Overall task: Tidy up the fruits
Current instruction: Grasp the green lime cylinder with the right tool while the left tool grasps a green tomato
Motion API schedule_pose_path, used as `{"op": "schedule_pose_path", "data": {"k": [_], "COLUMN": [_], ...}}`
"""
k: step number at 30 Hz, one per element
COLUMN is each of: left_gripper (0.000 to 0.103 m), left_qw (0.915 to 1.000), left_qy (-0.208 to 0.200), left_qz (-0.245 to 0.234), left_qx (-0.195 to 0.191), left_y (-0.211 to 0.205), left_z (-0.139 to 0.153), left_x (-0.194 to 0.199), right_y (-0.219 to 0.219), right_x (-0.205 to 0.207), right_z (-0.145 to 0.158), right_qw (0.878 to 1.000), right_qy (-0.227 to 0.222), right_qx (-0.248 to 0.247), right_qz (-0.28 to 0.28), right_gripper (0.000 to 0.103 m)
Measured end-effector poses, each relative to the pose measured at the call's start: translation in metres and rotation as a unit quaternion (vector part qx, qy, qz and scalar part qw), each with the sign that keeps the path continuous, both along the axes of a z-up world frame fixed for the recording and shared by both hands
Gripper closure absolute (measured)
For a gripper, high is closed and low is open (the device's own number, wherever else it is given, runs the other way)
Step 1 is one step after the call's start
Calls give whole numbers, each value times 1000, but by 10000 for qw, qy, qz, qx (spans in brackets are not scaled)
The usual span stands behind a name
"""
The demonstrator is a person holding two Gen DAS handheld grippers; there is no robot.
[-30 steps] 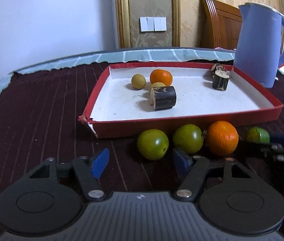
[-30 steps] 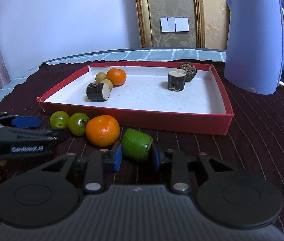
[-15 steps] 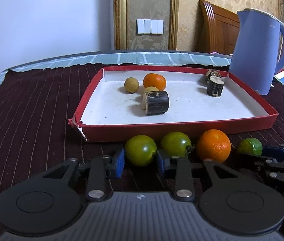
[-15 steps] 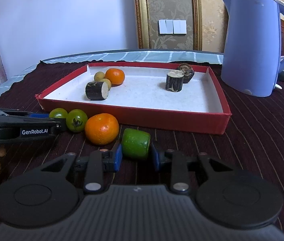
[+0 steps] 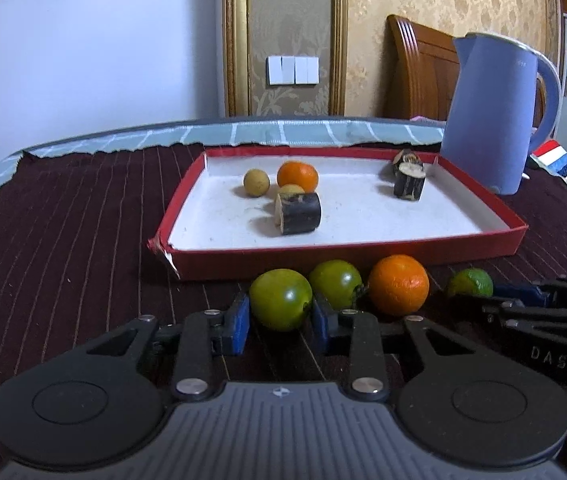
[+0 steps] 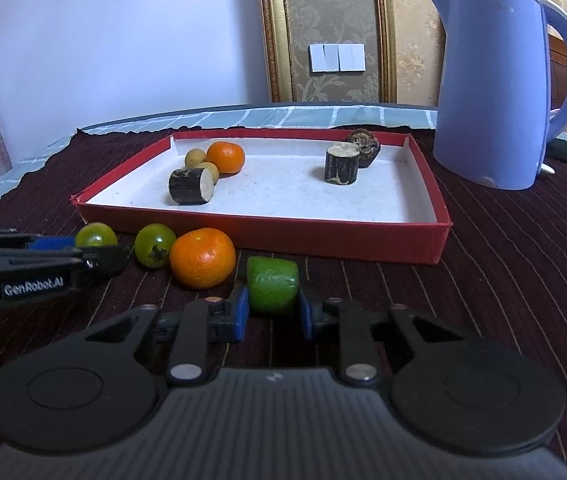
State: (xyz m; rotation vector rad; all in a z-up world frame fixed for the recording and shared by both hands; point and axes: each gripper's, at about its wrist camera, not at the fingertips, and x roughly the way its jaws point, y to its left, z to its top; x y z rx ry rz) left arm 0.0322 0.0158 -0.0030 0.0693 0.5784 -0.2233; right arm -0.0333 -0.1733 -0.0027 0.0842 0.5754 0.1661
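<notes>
The left claw point(image 5: 281, 318) squeezes one of two green tomatoes point(image 5: 281, 298); the other tomato point(image 5: 334, 283) and one orange point(image 5: 398, 285) sit to its right. The right claw point(image 6: 273, 314) squeezes one lime point(image 6: 272, 285). Beyond both claws, the red tray point(image 5: 363, 254) holds one orange point(image 5: 297, 176), two small yellow fruits point(image 5: 256, 182) and two dark chunks point(image 5: 297, 213).

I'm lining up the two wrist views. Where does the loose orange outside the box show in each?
Left wrist: orange right of centre, before the red box, right of two green tomatoes.
Right wrist: orange left of centre, beside the lime.
Shared landmark: blue kettle, behind the box's right end.
</notes>
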Motion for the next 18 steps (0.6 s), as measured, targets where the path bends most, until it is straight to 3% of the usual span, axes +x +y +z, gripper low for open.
{"op": "schedule_pose_path", "data": {"k": [18], "left_gripper": [72], "left_qw": [9998], "left_qy": [-184], "left_qz": [-120], "left_qx": [21], "left_y": [-14], "left_z": [13], "left_x": [-5], "right_y": [2], "right_x": [-4], "right_z": [12], "right_qw": [9999], "right_qy": [-166], "right_qx": [-46], "right_qz": [-7], "right_gripper": [79]}}
